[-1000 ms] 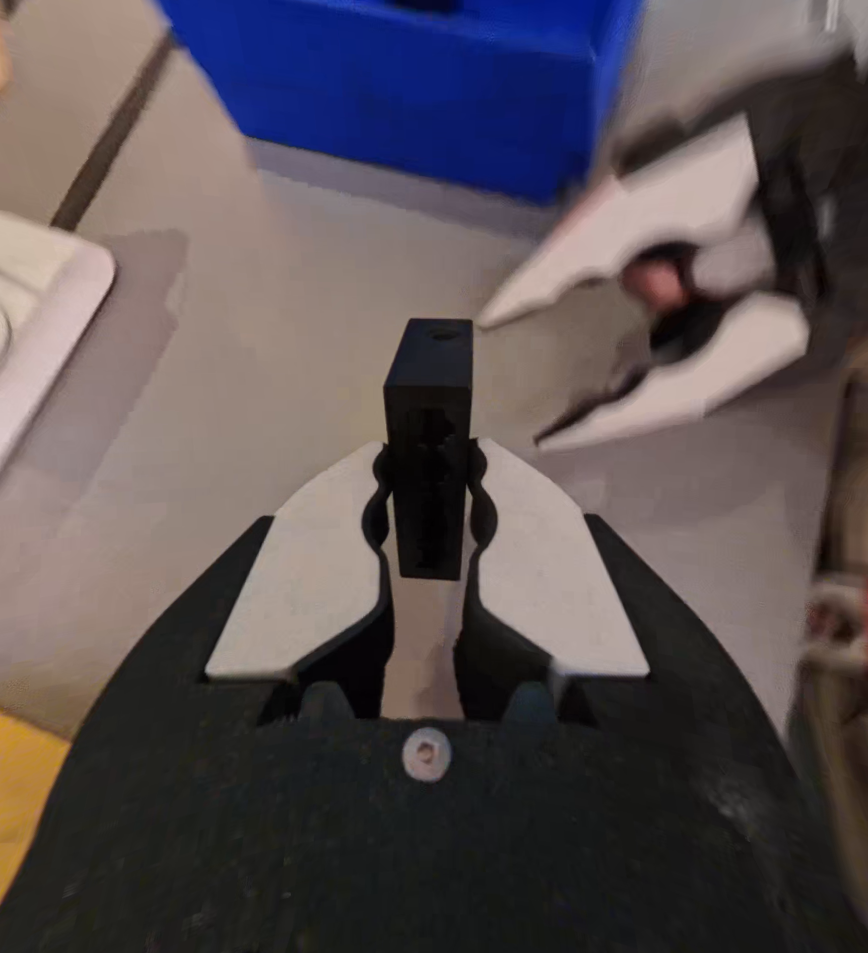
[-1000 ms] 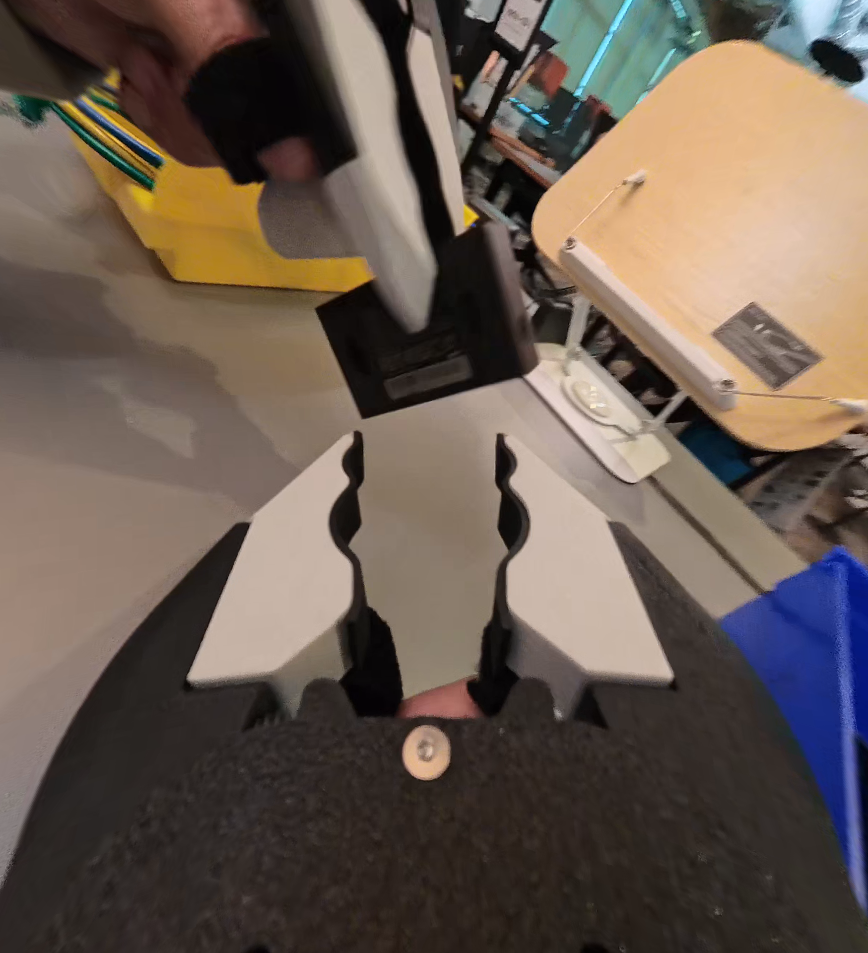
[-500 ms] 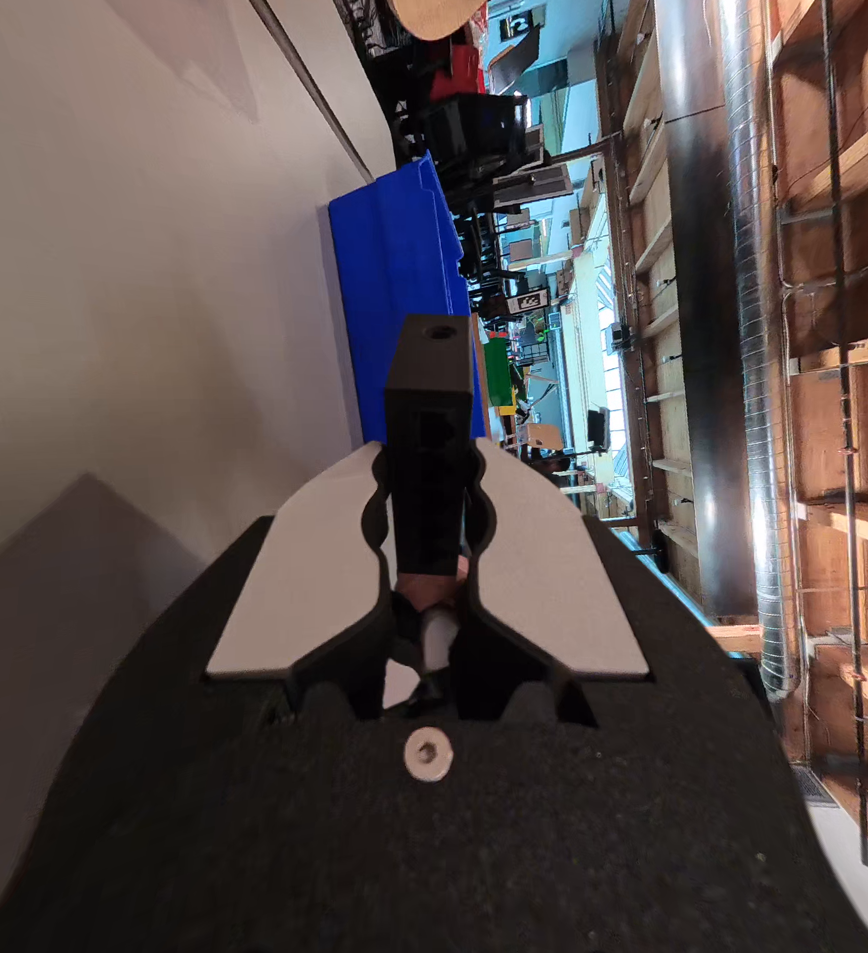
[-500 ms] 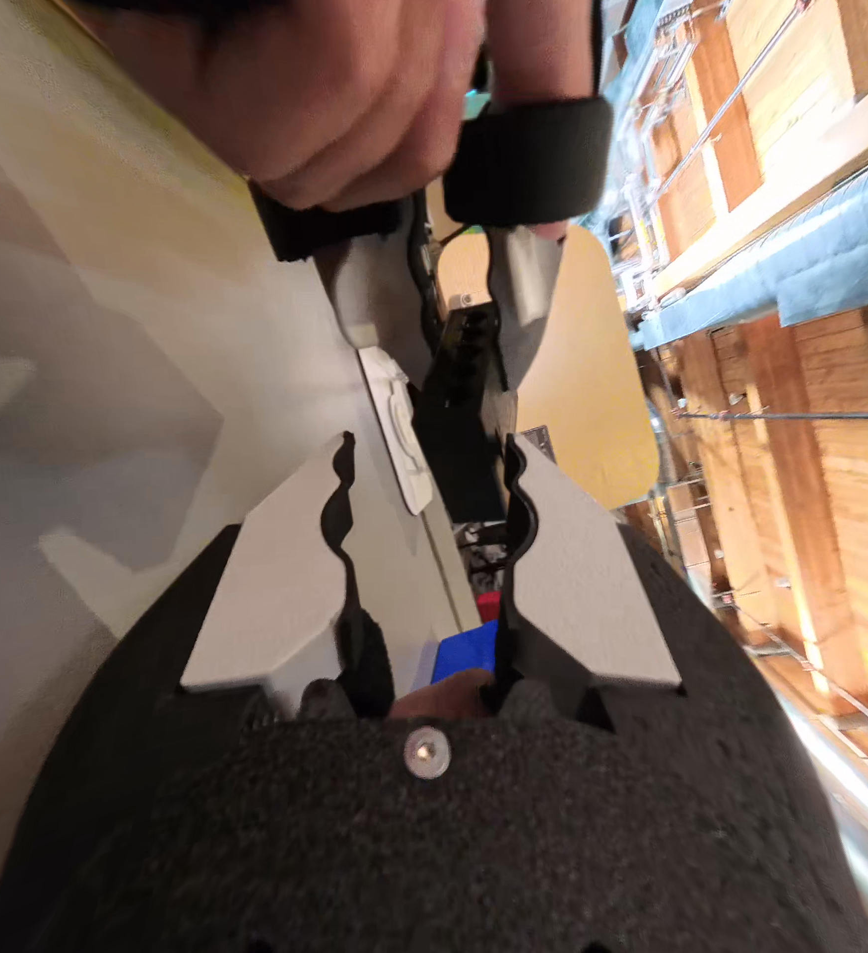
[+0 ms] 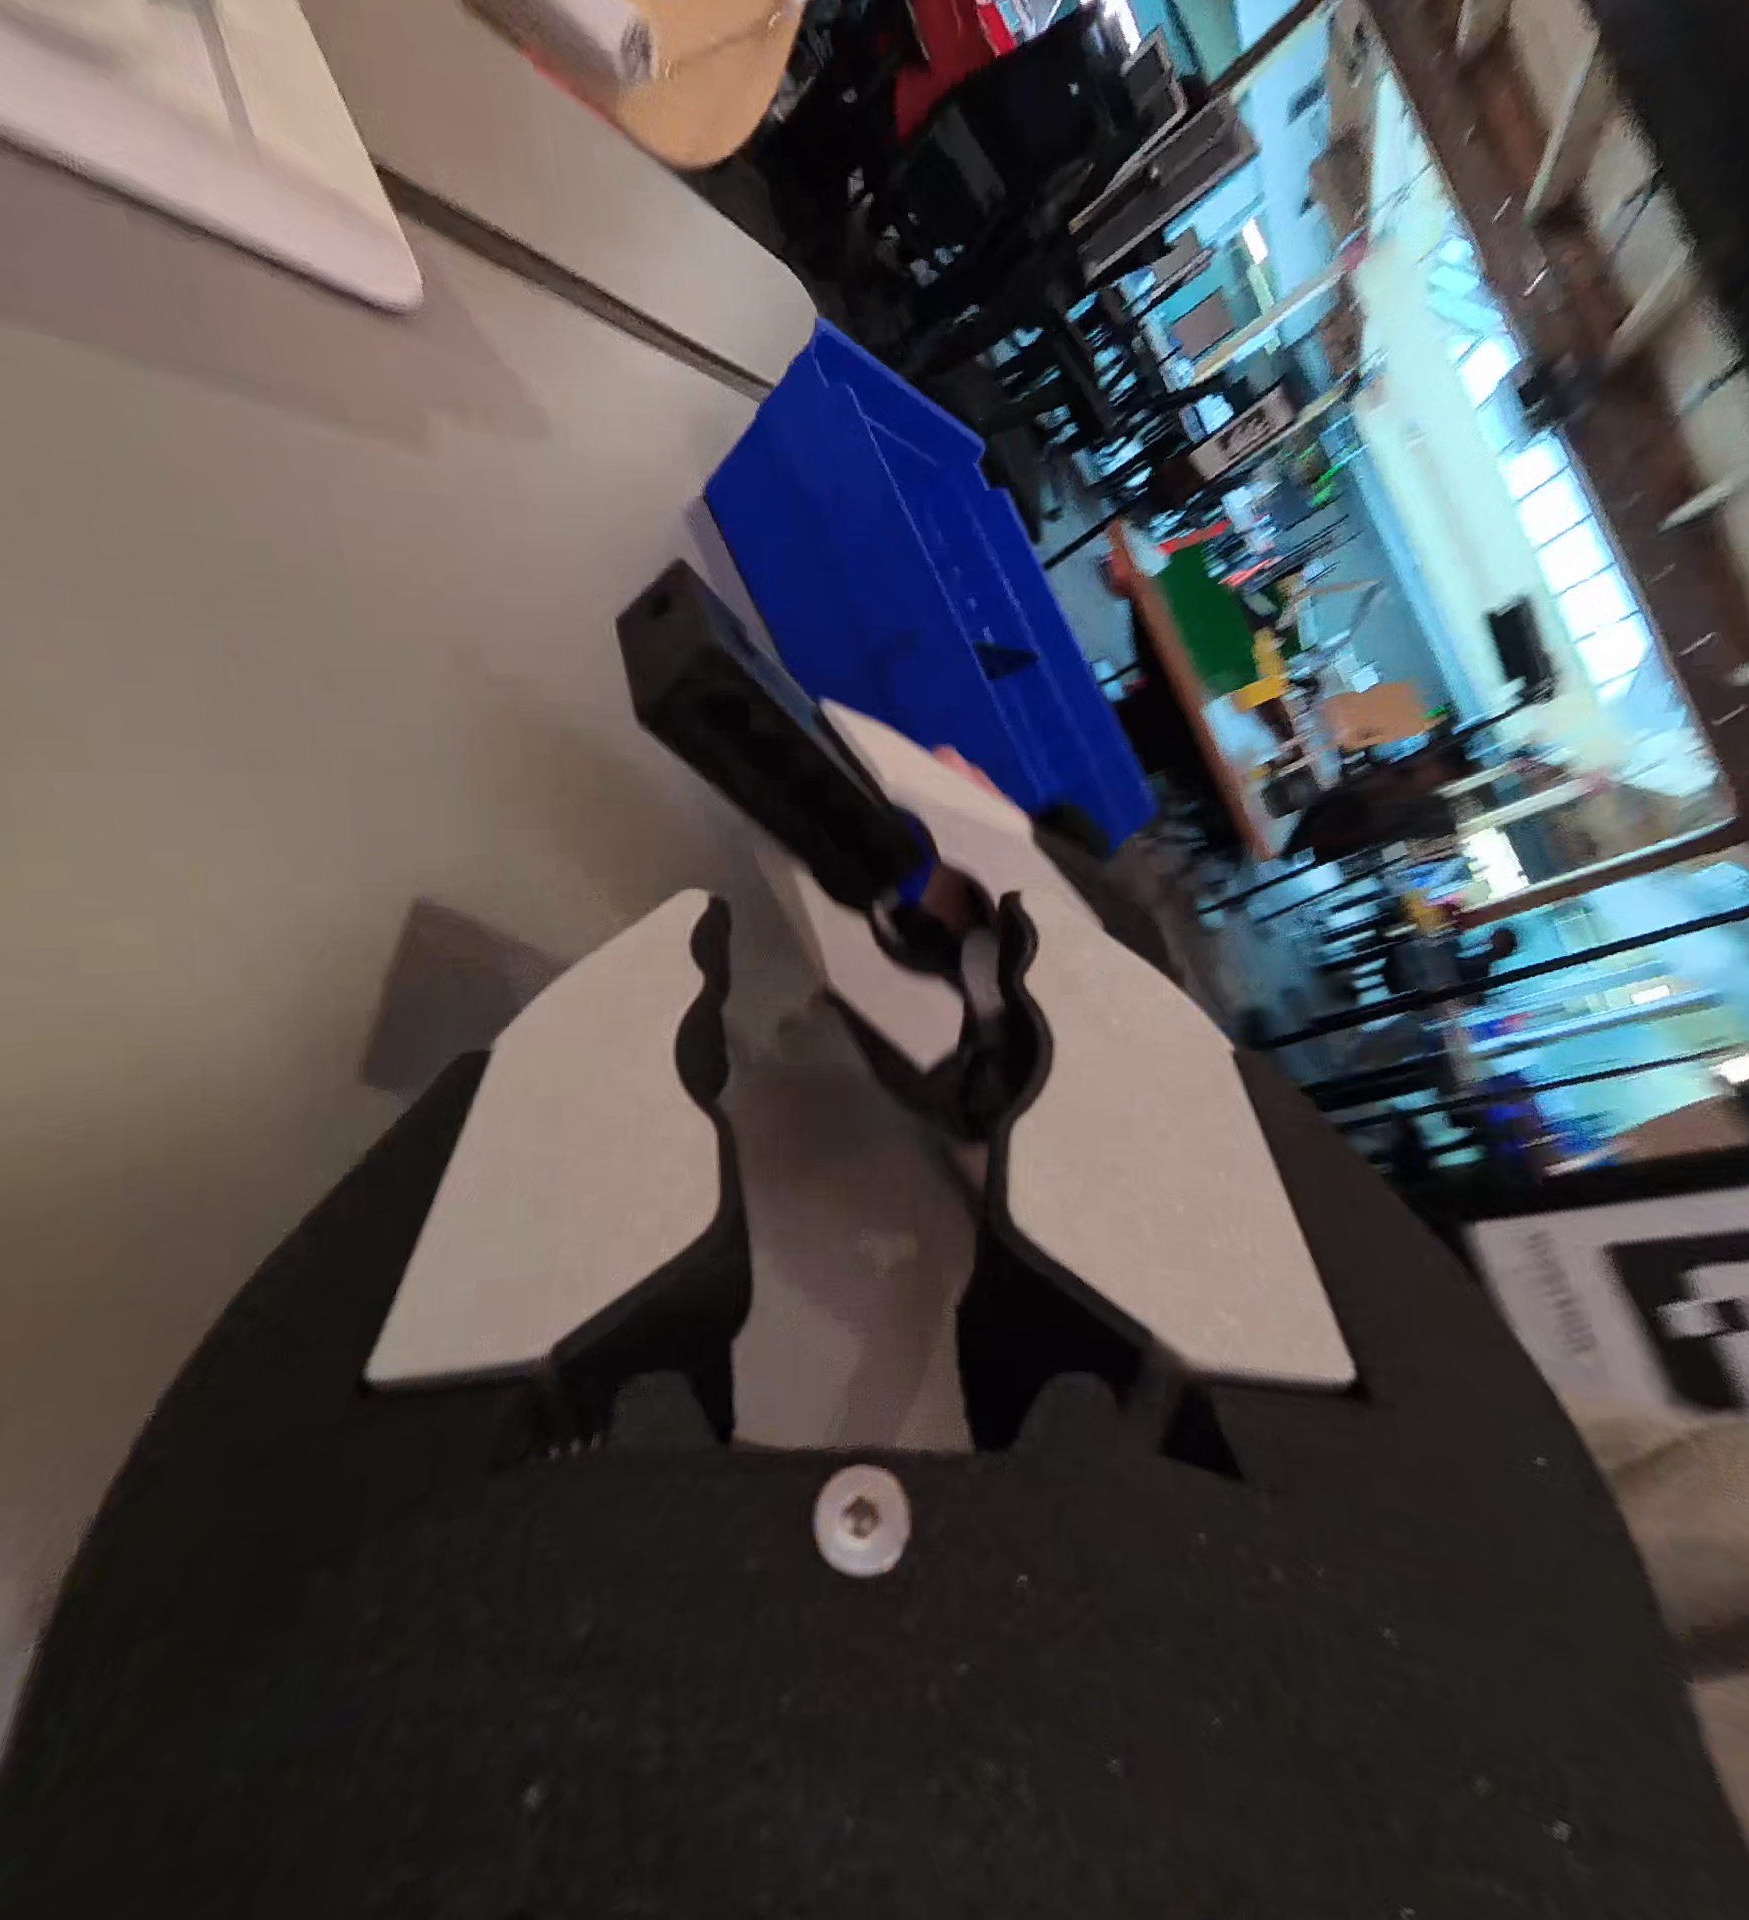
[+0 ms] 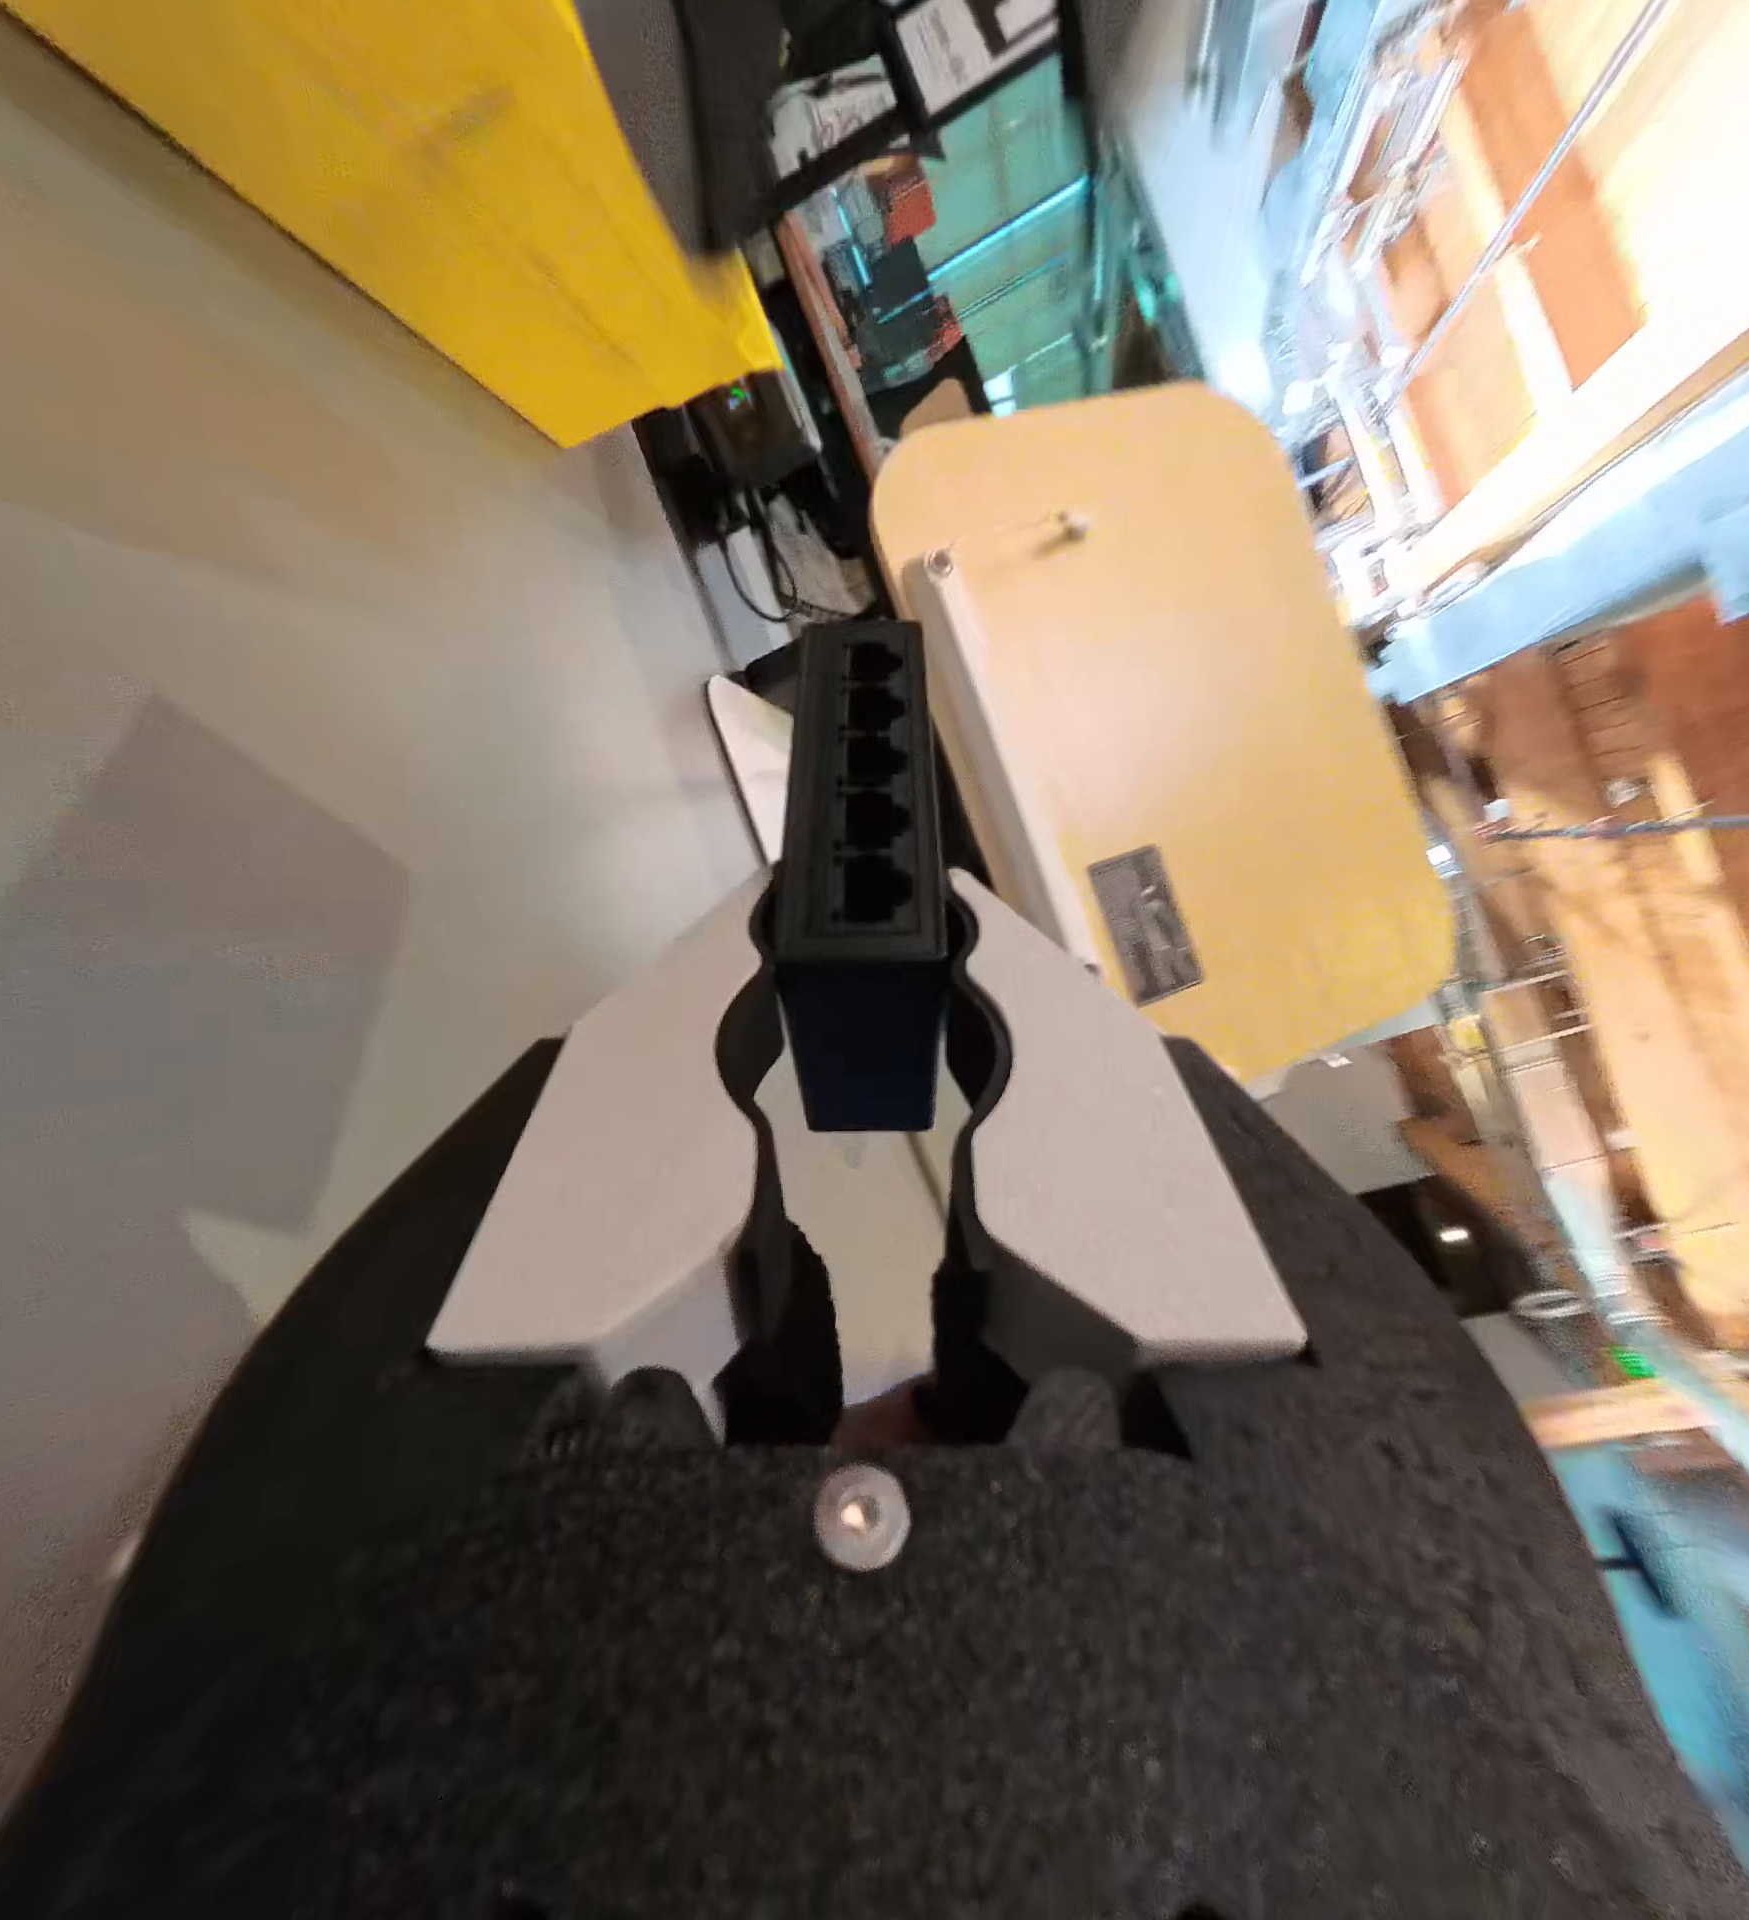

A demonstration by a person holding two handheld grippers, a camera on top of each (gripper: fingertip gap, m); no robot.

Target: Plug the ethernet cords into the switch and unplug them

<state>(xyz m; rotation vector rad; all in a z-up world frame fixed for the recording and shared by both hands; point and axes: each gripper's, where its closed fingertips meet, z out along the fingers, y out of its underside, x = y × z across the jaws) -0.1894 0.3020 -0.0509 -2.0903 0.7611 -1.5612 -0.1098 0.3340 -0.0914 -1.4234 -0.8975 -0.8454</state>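
Observation:
The black switch [image 6: 865, 831] is a small box with a row of several empty ports facing the camera. My right gripper [image 6: 859, 935] is shut on its lower end and holds it up off the grey table [image 6: 226, 623]. In the left wrist view the switch [image 5: 745, 748] juts up to the left from the right gripper's white fingers [image 5: 911, 790]. My left gripper [image 5: 854, 914] is open and empty, just below and behind the switch. No ethernet cords are in view.
A blue bin [image 5: 901, 623] stands on the table beyond the switch. A yellow bin [image 6: 413, 187] is on the table's other side. A white flat base [image 5: 226, 156] and a tan wooden board [image 6: 1161, 727] stand at the table edge. The views are tilted and blurred.
The switch has passed from my left gripper to my right gripper. The left jaws have opened and drawn back; the right jaws have closed on the switch.

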